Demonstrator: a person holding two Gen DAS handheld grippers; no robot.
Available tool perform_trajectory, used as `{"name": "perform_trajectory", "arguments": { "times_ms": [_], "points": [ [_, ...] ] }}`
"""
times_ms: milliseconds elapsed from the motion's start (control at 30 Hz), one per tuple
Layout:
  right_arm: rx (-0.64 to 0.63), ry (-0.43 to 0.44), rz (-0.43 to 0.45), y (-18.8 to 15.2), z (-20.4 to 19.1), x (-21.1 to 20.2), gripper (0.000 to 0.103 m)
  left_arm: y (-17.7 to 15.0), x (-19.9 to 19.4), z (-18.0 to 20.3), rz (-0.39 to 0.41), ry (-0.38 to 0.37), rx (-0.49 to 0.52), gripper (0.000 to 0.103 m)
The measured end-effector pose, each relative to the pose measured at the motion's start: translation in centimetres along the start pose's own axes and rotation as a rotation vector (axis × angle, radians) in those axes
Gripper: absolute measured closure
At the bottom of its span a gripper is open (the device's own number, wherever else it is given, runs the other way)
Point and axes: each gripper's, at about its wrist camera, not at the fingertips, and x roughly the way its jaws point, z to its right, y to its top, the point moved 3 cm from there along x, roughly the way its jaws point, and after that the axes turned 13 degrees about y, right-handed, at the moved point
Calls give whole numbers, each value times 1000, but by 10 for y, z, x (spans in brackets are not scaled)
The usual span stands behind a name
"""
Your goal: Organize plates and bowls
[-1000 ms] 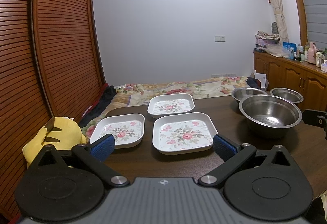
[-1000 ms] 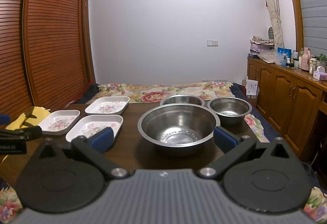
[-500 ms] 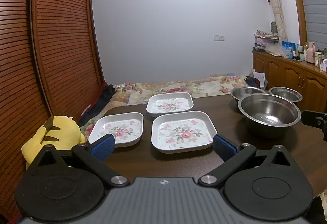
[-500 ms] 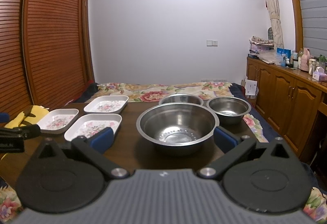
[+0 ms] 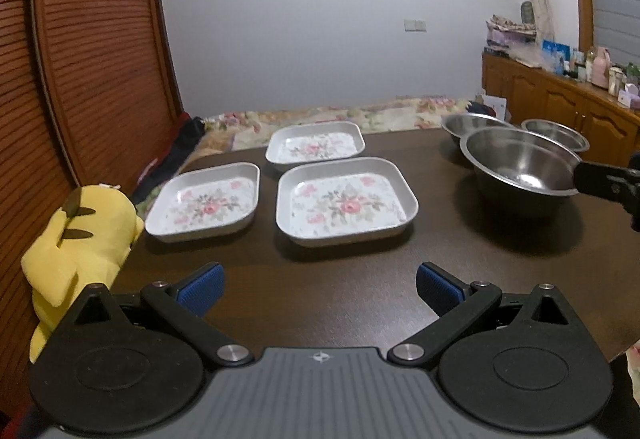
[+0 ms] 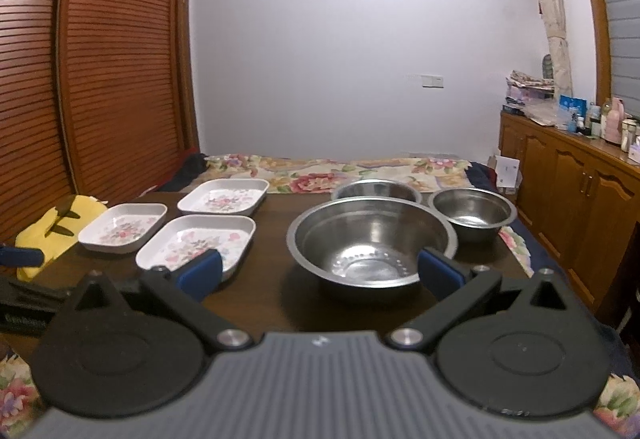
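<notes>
Steel bowls, the large bowl (image 6: 371, 239) nearest with two smaller ones behind it, sit ahead of my right gripper (image 6: 319, 271), fingers wide and empty. My left gripper (image 5: 319, 283), equally wide, faces three floral plates (image 5: 346, 200) on the dark table (image 5: 320, 279).

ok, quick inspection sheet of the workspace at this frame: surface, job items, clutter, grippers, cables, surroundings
Surface: dark wooden table, bare in front of both grippers.
Job's things: three floral square plates, near, left, far, all separate, none stacked. Three steel bowls: large bowl nearest, two smaller bowls behind it; none nested.
Clutter: yellow plush toy at the table's left edge.
Grippers: left gripper open, holds nothing, facing the plates; right gripper open, holds nothing, facing the large bowl.
Cables: nothing seen.
Surroundings: floral bedding beyond the table, slatted wooden doors left, wooden cabinet with bottles right.
</notes>
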Motion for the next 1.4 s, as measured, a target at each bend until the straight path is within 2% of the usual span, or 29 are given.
{"name": "perform_trajectory", "arguments": {
  "times_ms": [267,633,667,767,833,900,1033,1100,1233,1400],
  "points": [
    [-51,68,-9,10,-19,24,0,2,11,-5,-18,-35,-12,0],
    [-92,202,-50,30,-43,65,1,15,44,-36,-4,-9,-43,0],
    [-95,211,-53,31,-45,68,2,16,48,-39,-2,-5,-52,0],
    [-117,221,-73,32,-52,79,16,18,58,-47,7,-1,-57,0],
    [-116,222,-87,29,-54,85,17,19,64,-51,9,-1,-56,6],
    [-100,236,-107,25,-55,93,24,20,72,-55,9,-20,-70,11],
    [-79,251,-147,15,-58,107,34,20,87,-60,-23,-95,-105,24],
    [-84,244,-163,10,-59,113,41,20,92,-60,-28,-111,-116,26],
    [-63,225,-200,0,-54,125,52,21,104,-58,-31,-158,-140,42],
    [-19,211,-232,-9,-47,135,64,25,116,-53,-34,-208,-154,56]
  ]
}}
